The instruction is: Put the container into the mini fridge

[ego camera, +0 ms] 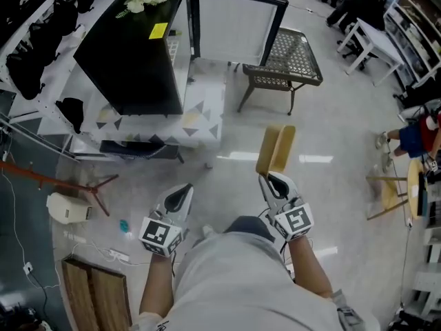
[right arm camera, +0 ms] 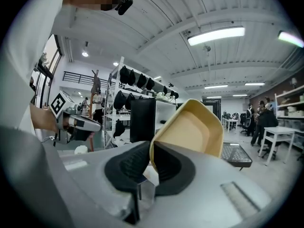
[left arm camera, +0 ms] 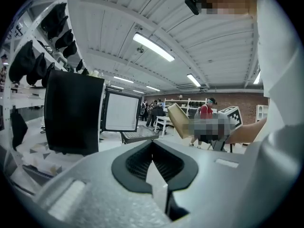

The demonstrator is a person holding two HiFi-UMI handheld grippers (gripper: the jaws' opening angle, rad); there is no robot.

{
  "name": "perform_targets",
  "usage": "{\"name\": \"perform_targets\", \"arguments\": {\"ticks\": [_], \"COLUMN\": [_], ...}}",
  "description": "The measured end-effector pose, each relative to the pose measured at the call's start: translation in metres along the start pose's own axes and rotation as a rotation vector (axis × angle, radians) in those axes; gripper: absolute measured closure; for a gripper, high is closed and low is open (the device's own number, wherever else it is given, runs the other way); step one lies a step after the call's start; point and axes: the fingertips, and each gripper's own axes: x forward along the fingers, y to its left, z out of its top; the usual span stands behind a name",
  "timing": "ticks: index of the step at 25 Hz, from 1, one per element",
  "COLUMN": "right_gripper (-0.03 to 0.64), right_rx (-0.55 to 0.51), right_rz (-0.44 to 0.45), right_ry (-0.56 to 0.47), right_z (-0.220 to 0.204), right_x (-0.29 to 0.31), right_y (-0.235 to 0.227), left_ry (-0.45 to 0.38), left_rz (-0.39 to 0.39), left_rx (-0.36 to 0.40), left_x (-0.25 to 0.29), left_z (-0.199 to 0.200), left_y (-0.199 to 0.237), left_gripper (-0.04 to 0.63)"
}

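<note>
The black mini fridge [ego camera: 131, 54] stands on a low cloth-covered table [ego camera: 203, 119] at the far left, its door [ego camera: 234, 26] swung open toward the right. My right gripper [ego camera: 272, 178] is shut on the rim of a tan container [ego camera: 275, 149], which is held on edge above the floor. In the right gripper view the container [right arm camera: 190, 129] rises from between the jaws of the right gripper [right arm camera: 151, 156], with the fridge [right arm camera: 142, 120] behind it. My left gripper [ego camera: 180, 198] is shut with nothing in it. The left gripper view shows the left gripper [left arm camera: 152, 148], the fridge [left arm camera: 73, 110] and its door [left arm camera: 121, 110] ahead.
A dark mesh-top side table [ego camera: 286, 57] stands right of the fridge door. A red stand's legs [ego camera: 89, 185], a white object [ego camera: 67, 207] and a wooden board [ego camera: 93, 292] lie at the left. A wooden stool [ego camera: 389, 192] and people are at the right. Shelves with black hats line the left wall.
</note>
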Motion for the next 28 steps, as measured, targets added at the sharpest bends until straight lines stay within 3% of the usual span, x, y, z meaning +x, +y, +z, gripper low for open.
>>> {"name": "perform_targets", "arguments": {"ticks": [6, 13, 23, 28], "right_gripper": [0.591, 0.591, 0.591, 0.591], "right_rx": [-0.028, -0.041, -0.028, -0.032], "right_rz": [-0.023, -0.001, 0.068, 0.154], "right_ry": [0.027, 0.045, 0.028, 0.023], "right_z": [-0.006, -0.009, -0.003, 0.005], "right_x": [0.016, 0.05, 0.135, 0.179], "right_y": [0.013, 0.003, -0.08, -0.122], "left_ry": [-0.01, 0.007, 0.06, 0.077], "left_rz": [-0.001, -0.015, 0.004, 0.032], "left_rx": [-0.026, -0.042, -0.021, -0.035], "left_x": [-0.01, 0.018, 0.115, 0.172], "left_z": [-0.005, -0.007, 0.012, 0.033], "left_y": [0.026, 0.047, 0.09, 0.105], "left_gripper": [0.586, 0.586, 0.586, 0.586]}}
